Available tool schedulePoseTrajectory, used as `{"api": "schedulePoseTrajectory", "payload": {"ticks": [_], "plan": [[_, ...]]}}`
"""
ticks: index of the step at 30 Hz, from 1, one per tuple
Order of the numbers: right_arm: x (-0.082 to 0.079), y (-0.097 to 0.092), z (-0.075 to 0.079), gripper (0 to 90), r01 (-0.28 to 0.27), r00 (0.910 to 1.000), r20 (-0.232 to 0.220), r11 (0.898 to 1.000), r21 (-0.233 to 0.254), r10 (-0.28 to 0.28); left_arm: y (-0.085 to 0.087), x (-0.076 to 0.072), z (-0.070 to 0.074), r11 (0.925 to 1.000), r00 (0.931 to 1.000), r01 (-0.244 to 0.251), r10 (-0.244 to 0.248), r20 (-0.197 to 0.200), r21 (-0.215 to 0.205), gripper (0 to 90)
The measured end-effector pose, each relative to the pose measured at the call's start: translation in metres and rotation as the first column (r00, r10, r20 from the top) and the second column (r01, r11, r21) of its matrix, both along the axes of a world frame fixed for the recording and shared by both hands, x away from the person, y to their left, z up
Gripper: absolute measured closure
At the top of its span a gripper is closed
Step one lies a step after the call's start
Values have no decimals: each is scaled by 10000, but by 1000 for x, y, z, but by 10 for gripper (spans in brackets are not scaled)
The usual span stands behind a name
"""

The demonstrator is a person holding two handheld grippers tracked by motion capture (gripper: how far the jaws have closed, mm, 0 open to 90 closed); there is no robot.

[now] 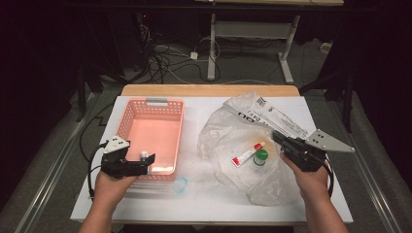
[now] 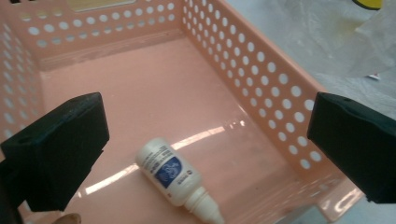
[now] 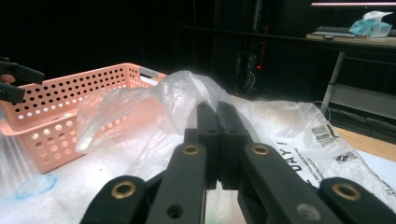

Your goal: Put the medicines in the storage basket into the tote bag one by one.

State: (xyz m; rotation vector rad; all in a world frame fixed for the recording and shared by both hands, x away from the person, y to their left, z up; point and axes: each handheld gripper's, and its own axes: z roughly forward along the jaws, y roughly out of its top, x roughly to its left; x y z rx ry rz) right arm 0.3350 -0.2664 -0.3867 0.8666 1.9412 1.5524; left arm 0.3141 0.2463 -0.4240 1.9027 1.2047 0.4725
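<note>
In basket, bottle under left tool

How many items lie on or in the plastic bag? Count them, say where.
2: a red-and-white tube at the bag's middle, and a green-capped jar just right of it. Folds may hide more.

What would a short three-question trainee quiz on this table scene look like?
1. True or false: the bottle lies on its side inside the basket.
2. The right tongs are: A) wide open, B) shut at the bag, C) holding the bottle.
3. Fill in: the tube and the jar with the green lid lie on the ____.

Key:
1. True; it lies on the basket floor between the open left tongs, untouched.
2. B; whether they pinch the plastic can't be told.
3. Bag.
</note>
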Motion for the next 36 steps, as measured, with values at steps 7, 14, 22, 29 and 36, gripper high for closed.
{"api": "schedulePoseTrajectory", "payload": {"ticks": [7,14,22,29,36], "plan": [[0,0,0,900,-33,10000,2,10000,4,33,14,1,-5,9993,9993,-281,275,-239,-250,0],[1,2,-1,900,8,10000,-20,10000,-66,-8,8,4,-9,9997,9992,-188,182,-346,-174,0],[-1,2,0,900,-18,10000,1,10000,-21,18,3,10,-8,9998,9965,-148,136,-827,-130,4],[-2,0,1,900,-37,10000,13,10000,9,37,5,13,9,9999,9945,-74,85,-1045,104,22],[-2,1,2,900,-18,10000,6,10000,10,18,4,38,21,9987,9795,-63,164,-2009,508,38]]}}
